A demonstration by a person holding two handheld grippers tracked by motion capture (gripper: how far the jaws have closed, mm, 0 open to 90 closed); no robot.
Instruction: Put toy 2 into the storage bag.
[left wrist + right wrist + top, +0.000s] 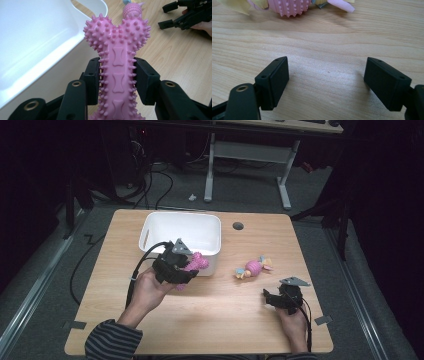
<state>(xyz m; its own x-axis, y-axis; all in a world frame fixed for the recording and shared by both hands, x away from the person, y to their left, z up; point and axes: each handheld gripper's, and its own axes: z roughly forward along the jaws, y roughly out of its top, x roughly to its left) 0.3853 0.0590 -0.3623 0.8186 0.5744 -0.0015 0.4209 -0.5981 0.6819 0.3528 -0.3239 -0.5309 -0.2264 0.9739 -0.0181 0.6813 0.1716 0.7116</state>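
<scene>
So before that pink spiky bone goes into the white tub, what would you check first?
1. Grip on the pink bone: left gripper has both jaws pressed on its shaft. Ok.
2. Bone clear of the table: cannot tell.
3. White tub: what shows of the inside is bare. Ok.
4. Bone over the tub opening: not ok, it is beside the near wall.
5. Right gripper: open, holding nothing, apart from the tub. Ok.
6. Second pink toy: lies on the table off to the side. Ok.
</scene>
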